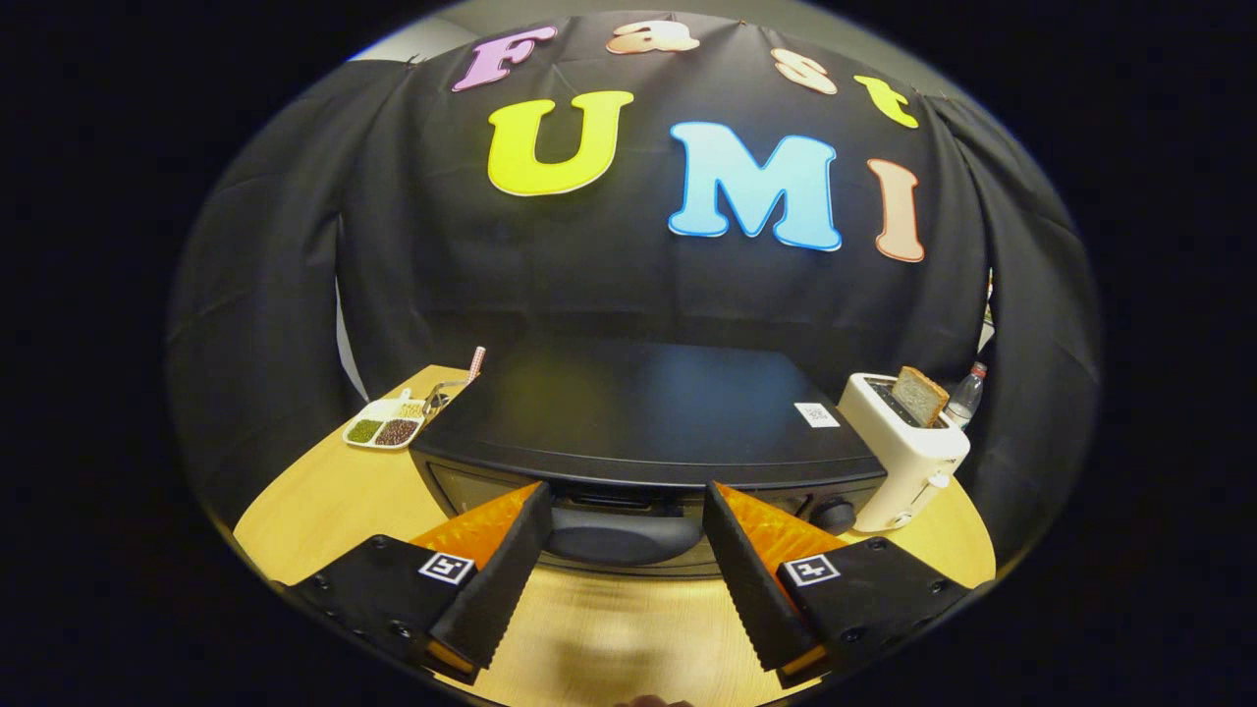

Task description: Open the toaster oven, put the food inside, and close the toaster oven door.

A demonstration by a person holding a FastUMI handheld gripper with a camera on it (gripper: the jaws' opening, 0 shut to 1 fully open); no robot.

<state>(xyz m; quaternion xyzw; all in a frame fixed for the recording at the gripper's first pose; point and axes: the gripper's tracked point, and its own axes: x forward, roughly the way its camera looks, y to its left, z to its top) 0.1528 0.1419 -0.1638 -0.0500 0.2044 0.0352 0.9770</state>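
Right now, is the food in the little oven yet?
Not yet. The toaster oven door looks closed, so nothing looks done. The gripper is open, its fingers either side of the door handle, not squeezing it. Left: open the door, put food in, close it.

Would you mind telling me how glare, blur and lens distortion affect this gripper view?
Gripper view: soft yellow and blue reflections sit on the glossy top of the toaster oven; fisheye distortion bends the wooden table edge and leans the white toaster outward; the table just below the open gripper looks smeared, and the oven's door handle between the fingers is dark and low in detail.
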